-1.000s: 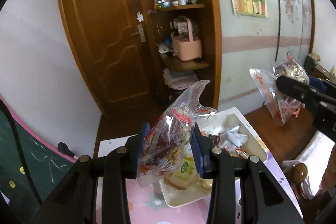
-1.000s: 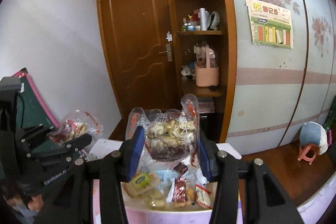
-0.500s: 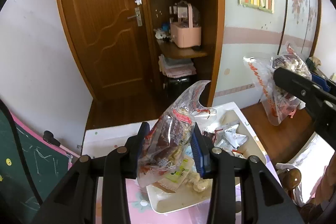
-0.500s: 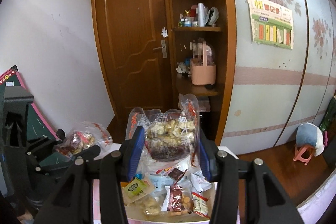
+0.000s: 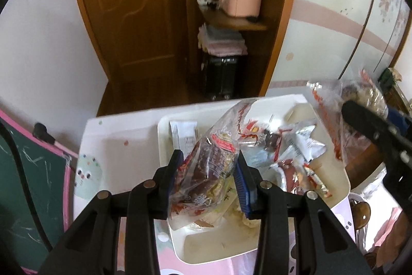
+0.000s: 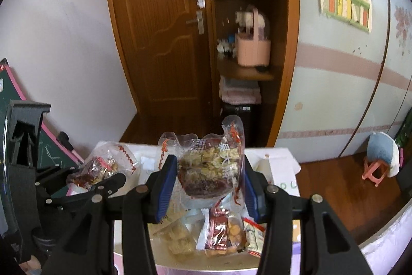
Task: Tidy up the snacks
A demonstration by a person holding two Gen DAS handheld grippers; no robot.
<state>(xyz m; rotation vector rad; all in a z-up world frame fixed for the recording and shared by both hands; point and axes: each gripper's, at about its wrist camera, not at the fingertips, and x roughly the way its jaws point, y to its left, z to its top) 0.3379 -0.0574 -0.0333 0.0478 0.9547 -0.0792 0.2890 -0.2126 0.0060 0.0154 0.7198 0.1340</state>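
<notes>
Holding one clear snack bag (image 5: pixel 208 172) in our left gripper (image 5: pixel 209 174) and another bag (image 6: pixel 209 169) in our right gripper (image 6: pixel 209 182) above the tray (image 5: pixel 164 146), we judge placement comes next, requiring a chosen spot.

Snack packets (image 5: pixel 296 148) in tray (image 5: pixel 219 246)

Tray (image 6: pixel 180 260) mostly hidden behind right claw (image 6: pixel 209 186); bag print (image 5: pixel 222 143) unreadable.
</notes>
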